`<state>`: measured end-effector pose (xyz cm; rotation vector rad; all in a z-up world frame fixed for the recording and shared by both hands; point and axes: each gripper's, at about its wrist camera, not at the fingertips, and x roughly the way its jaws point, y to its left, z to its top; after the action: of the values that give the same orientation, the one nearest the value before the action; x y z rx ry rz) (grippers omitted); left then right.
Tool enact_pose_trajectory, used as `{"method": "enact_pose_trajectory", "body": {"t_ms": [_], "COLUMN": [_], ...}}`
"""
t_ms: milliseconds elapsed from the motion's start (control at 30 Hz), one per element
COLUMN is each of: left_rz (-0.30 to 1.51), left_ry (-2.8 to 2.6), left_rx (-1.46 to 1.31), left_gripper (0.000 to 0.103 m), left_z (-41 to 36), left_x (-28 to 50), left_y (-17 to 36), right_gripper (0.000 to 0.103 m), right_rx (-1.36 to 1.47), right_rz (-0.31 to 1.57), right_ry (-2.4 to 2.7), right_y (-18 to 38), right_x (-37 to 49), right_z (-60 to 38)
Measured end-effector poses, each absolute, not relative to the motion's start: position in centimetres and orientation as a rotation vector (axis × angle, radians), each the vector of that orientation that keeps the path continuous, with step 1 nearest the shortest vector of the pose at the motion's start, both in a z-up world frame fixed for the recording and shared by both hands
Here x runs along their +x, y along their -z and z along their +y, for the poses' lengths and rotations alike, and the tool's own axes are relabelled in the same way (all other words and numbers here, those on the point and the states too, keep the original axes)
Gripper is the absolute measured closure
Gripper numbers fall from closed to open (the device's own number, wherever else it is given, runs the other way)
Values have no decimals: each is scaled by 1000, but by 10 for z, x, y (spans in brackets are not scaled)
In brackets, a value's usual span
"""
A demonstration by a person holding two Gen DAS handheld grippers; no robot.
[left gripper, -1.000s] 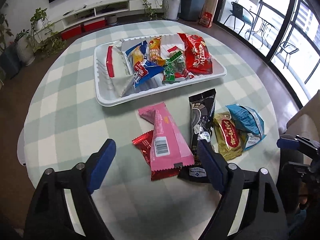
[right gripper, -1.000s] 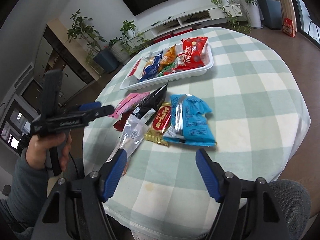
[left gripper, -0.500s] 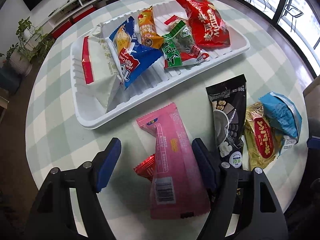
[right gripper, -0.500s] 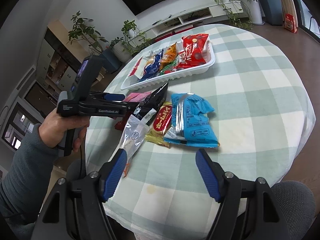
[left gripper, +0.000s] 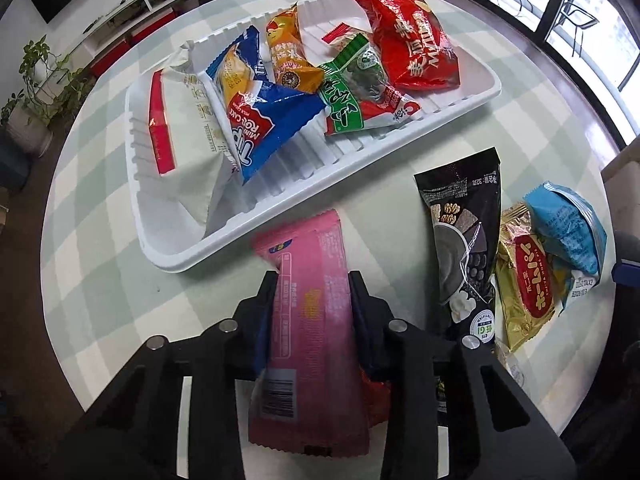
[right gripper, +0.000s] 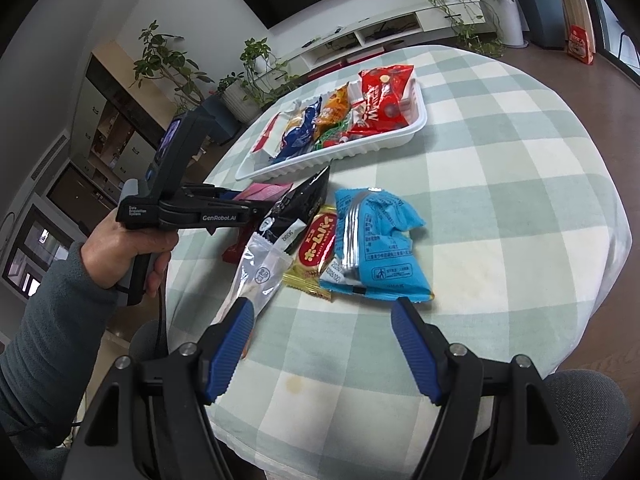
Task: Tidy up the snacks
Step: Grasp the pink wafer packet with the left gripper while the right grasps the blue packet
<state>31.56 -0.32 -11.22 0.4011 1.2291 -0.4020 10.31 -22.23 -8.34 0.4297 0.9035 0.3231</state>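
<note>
- The bench (left gripper: 100, 240), round and covered with a green checked cloth, carries everything; its near part holds the loose snacks.
- The white tray (left gripper: 192, 256) lies across the far middle of the bench and already holds several packets, among them a large red bag (left gripper: 412, 40) at the right and a white packet (left gripper: 188, 136) at the left. Its near strip, just beyond the pink packet, looks free.
- The left hand-held gripper (left gripper: 312, 304) points steeply down and its jaws are closing on the pink packet (left gripper: 308, 308), which lies lengthwise between them, just near the tray's front rim. The pads seem to touch its long edges already.
- To do this step well, I think the squeeze should stop when the wrapper is firm, since the packet is soft and can buckle. Then it is lifted clear above the rim and laid in the free strip.
- A small red packet (left gripper: 376, 400) lies under the pink one and may be dragged along.
- The right hand-held gripper (right gripper: 324, 336) is spread wide over the near edge and holds nothing.
- The black packet (left gripper: 464, 240), gold packet (left gripper: 528, 276) and blue packet (left gripper: 568, 232) wait at the right.
</note>
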Motion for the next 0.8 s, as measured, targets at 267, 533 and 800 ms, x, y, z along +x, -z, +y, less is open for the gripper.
{"method": "enact_pose_trajectory", "body": {"t_ms": [267, 533, 800], "left_rz": [1175, 1107, 1075], "left_ry": [424, 438, 451], "left_rx": [368, 249, 104], "left_gripper": [74, 74, 74], "left_z": [4, 28, 53], "left_x": [306, 276, 233], "left_y": [99, 75, 73], "right_gripper": [28, 28, 28], "right_rx": [391, 300, 325], "right_rz": [914, 974, 1075], "right_ry": [-283, -255, -257], "right_y": [78, 81, 102], "right_x": [115, 153, 180], "right_z": [-228, -223, -224]}}
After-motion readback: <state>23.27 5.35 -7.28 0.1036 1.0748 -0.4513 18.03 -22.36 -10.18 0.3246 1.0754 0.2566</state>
